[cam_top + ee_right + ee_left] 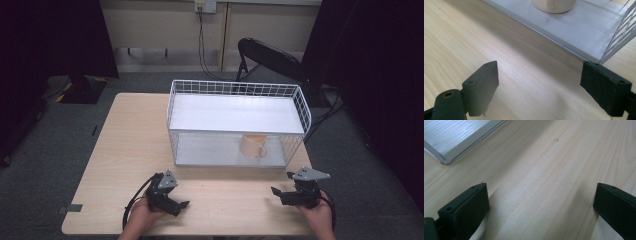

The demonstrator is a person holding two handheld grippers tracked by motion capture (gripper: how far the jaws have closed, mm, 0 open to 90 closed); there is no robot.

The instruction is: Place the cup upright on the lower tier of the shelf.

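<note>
Mug [252, 145], pale orange, is sitting upright on the lower shelf of the white wire rack [235, 122], toward its right end, with its handle facing my side of the table [130, 145]. Wire mesh is closing off the rack's right end and back, and a white board is lying across the top, right above the mug. Nothing is standing between the rack's open front and my hands.

I am holding my left gripper [176, 204] low over the bare wood near the table's front edge, its jaws spread wide with nothing between them; the rack's base corner [445, 157] is lying ahead and to its left. My right gripper [280, 192] is hovering near the front right, jaws likewise spread and empty, looking along the wood toward the rack's base and the mug's bottom [553, 6].

A black folding chair [272, 57] is standing behind the table.
</note>
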